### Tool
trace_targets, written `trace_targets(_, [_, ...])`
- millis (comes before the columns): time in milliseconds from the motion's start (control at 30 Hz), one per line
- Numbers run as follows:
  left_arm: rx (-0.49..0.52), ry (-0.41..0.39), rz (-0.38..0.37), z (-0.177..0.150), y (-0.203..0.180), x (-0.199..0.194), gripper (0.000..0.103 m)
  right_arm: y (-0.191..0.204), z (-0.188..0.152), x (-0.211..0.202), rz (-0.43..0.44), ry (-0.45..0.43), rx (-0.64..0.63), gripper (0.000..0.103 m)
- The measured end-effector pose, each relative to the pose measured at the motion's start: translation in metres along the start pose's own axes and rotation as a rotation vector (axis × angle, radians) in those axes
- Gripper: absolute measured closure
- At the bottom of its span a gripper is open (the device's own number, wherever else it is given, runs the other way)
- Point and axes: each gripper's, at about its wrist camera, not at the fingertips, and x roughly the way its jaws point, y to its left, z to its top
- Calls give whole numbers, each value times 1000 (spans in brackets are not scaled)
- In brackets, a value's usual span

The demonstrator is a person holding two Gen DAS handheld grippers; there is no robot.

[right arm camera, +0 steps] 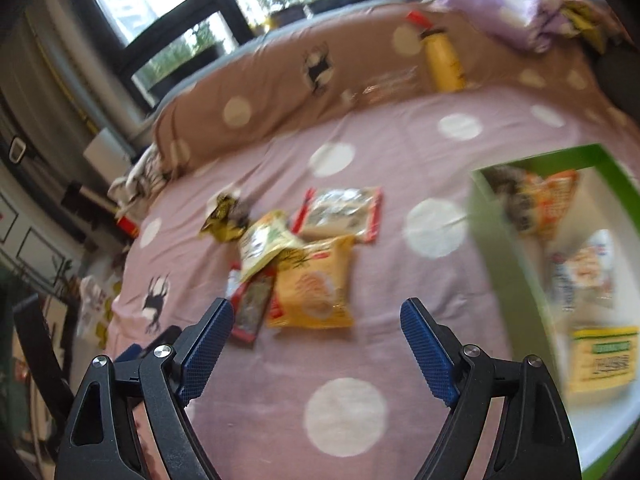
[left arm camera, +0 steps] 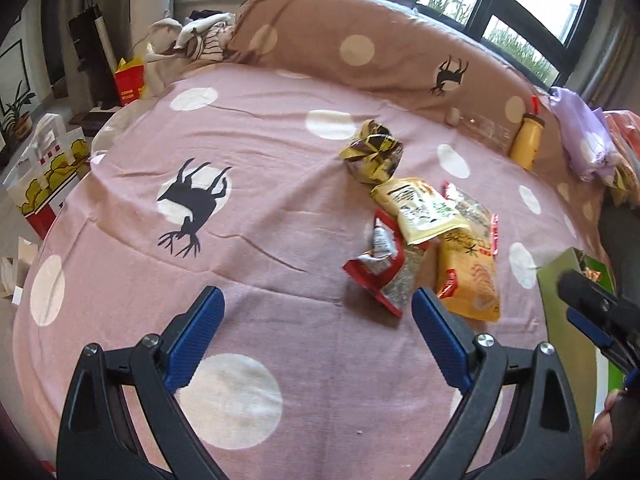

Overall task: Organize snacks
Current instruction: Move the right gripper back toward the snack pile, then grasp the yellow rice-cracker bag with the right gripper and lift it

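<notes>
Both tools are empty at this moment: the left gripper (left arm camera: 316, 322) has its jaws spread wide with only the pink bedsheet (left arm camera: 248, 160) between them, and the right gripper (right arm camera: 316, 330) likewise stands parted over bare sheet, gripping nothing. The loose snack pile (left arm camera: 432, 232) lies at about one o'clock from the left gripper and at about eleven o'clock from the right, apart from both. It comprises a crumpled gold-and-black packet (left arm camera: 374, 152) at the far end, a pale yellow pouch (left arm camera: 428, 210) lying across a red-edged packet (left arm camera: 384, 264), and an orange-yellow bag (right arm camera: 312, 284) nearest the right gripper. The green box (right arm camera: 560, 264), at about two o'clock in the right wrist view, already holds several packets. Risks noted: the packets overlap, so closing on one could drag or lift its neighbour; the slick film could slip from the pads; a firm squeeze may crush the contents (what is inside cannot be read). The soft sheet may bunch into the jaws. The right wrist view is blurred, so edges are uncertain, and both grippers converging on one pile could collide
</notes>
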Motion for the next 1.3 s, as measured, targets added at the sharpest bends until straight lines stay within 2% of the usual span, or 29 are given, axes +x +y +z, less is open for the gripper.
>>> trace_targets(133, [2,23,0,1,2,6,8,16,11,39,-102,59,-53,17])
trace_targets(367, [-69,57,-11,2,15,10,8,27,12,98,-162,144,-108,18])
trace_targets(433, [-84,58,-17,4,17,11,8,32,8,105,-186,145,-151,25])
trace_targets(500, [-93,64,-38,4,18,11,8,32,4,105,-241,133,-181,38])
trace_targets(567, [-102,69,-58,3,18,10,8,30,2,100,-226,124,-173,44])
trace_targets(767, [-89,89,-87,0,13,9,8,19,-18,56,-140,155,-148,45])
trace_targets(867, [-88,115,-126,-1,10,11,8,16,-33,40,-113,197,-135,45])
trace_targets(1067, [-49,160,-159,-8,-4,14,8,-7,-52,30,-79,262,-71,44])
trace_targets(1167, [-37,178,-180,-11,-10,15,9,-20,-44,17,-66,210,-15,38])
trace_targets(1300, [-16,211,-225,-17,-22,17,11,-34,-37,-1,-7,134,52,37])
